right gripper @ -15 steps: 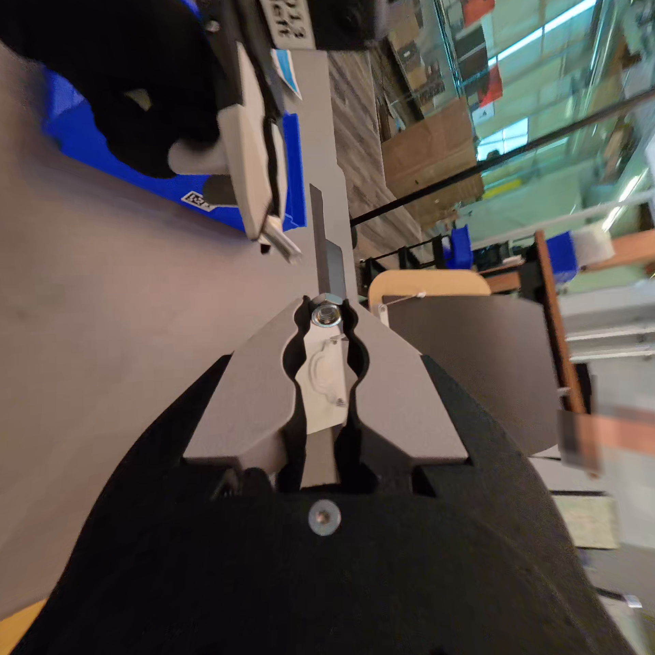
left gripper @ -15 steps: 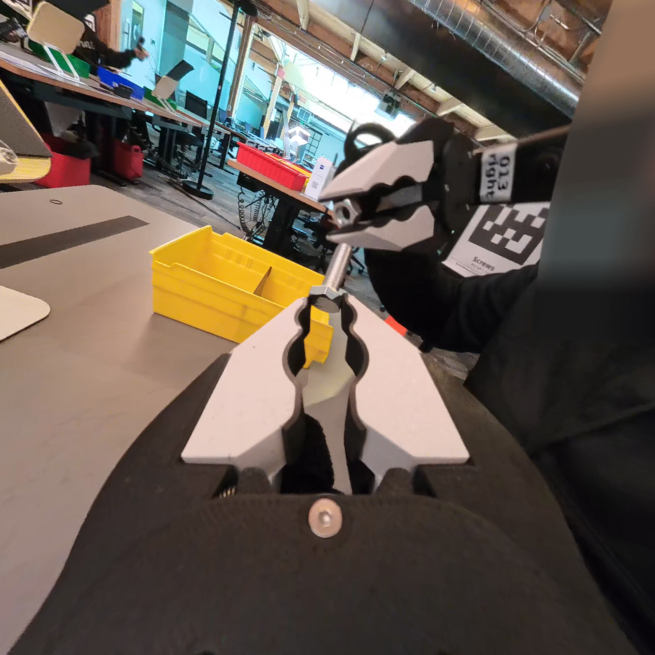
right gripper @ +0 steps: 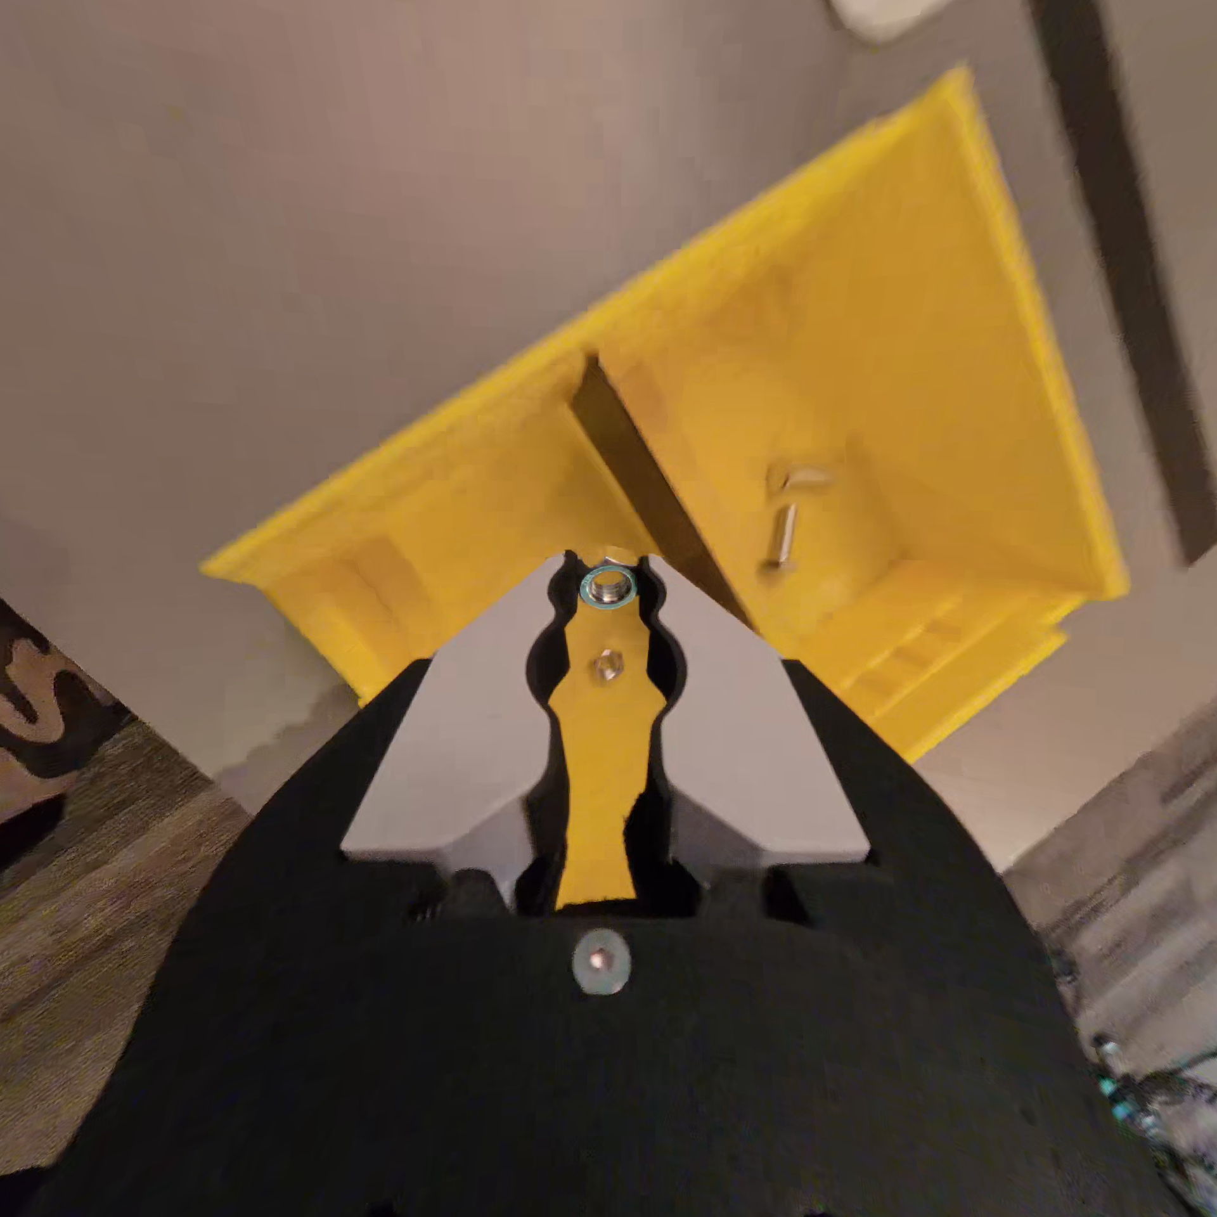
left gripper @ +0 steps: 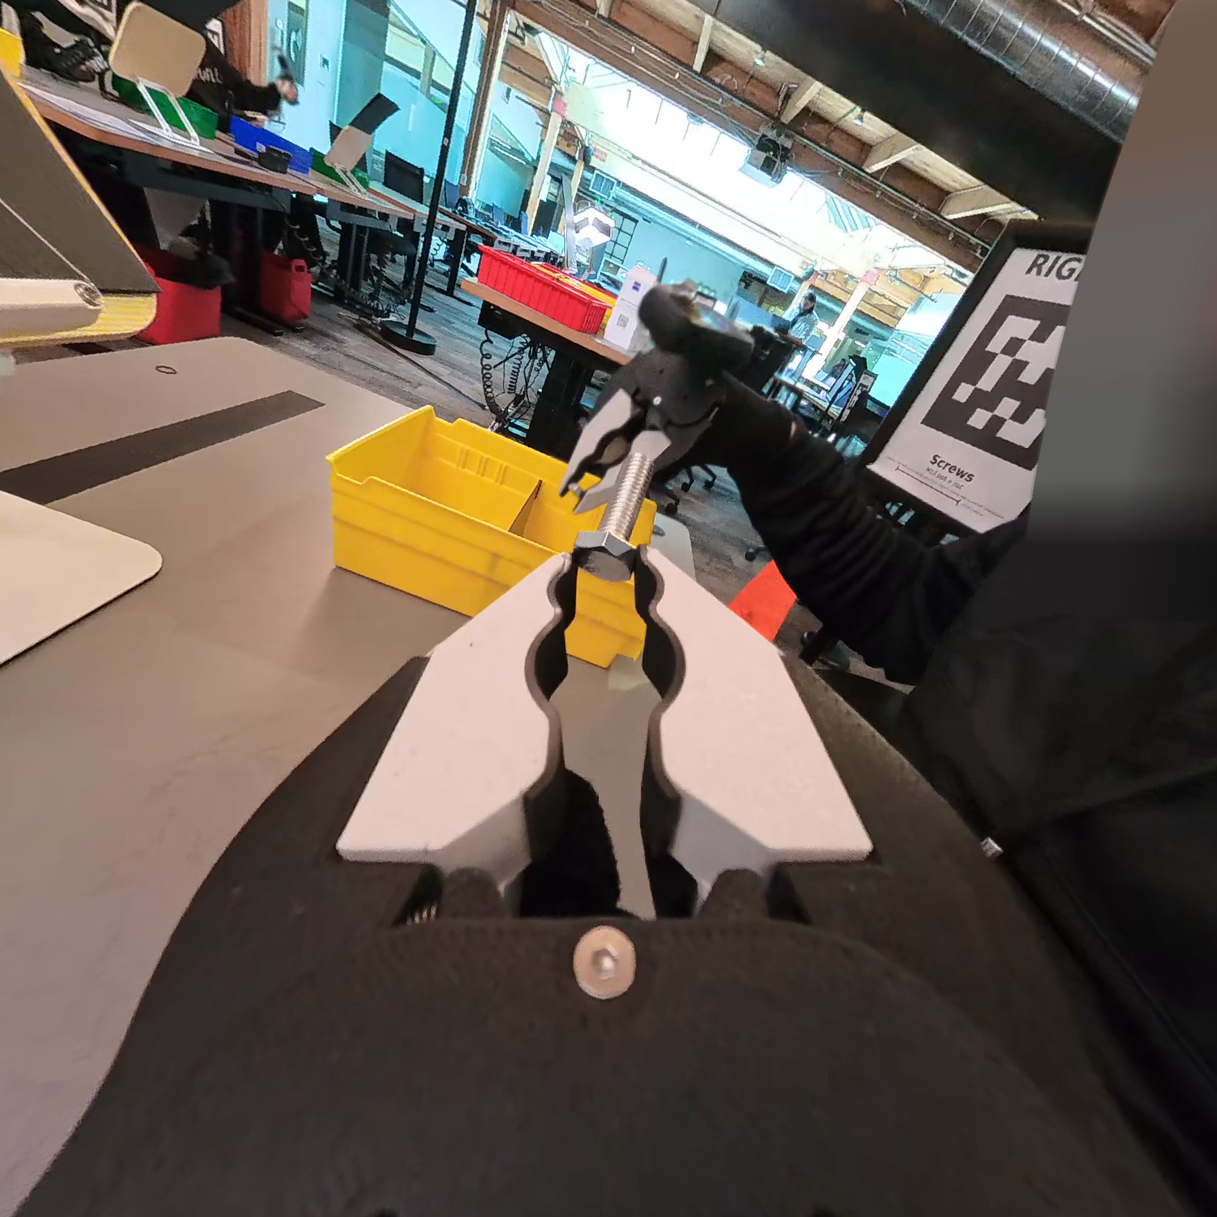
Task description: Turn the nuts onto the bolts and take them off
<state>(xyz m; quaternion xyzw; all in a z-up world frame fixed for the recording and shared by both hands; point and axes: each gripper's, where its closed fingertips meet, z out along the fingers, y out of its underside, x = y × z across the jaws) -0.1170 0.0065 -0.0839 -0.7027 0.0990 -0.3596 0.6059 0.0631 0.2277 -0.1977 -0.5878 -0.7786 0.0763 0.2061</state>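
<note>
Half a second ago the right tool (left gripper: 579, 490) gripped the nut at the bolt's threaded tip; now it has swung away and points down over the yellow bin (left gripper: 421, 520), the nut (right gripper: 607, 586) clamped between its fingertips and free of the bolt. In the left wrist view the left tool (left gripper: 606, 560) stays clamped on the hex head of the bolt (left gripper: 625, 500), whose bare threaded shank rises toward the centre of the frame, tilted slightly right. The right tool sits just behind the shank's top end there, held by a black-gloved hand (left gripper: 790, 487).

In the right wrist view the bin fills the middle and right of the frame, blurred, resting on the grey worktop (right gripper: 263, 263). A dark divider (right gripper: 645, 487) splits it. Right of the divider lie two loose bolts (right gripper: 787, 527). A second nut (right gripper: 607, 666) lies on the bin floor, seen through the gap between the right tool's fingers, below the held nut.
</note>
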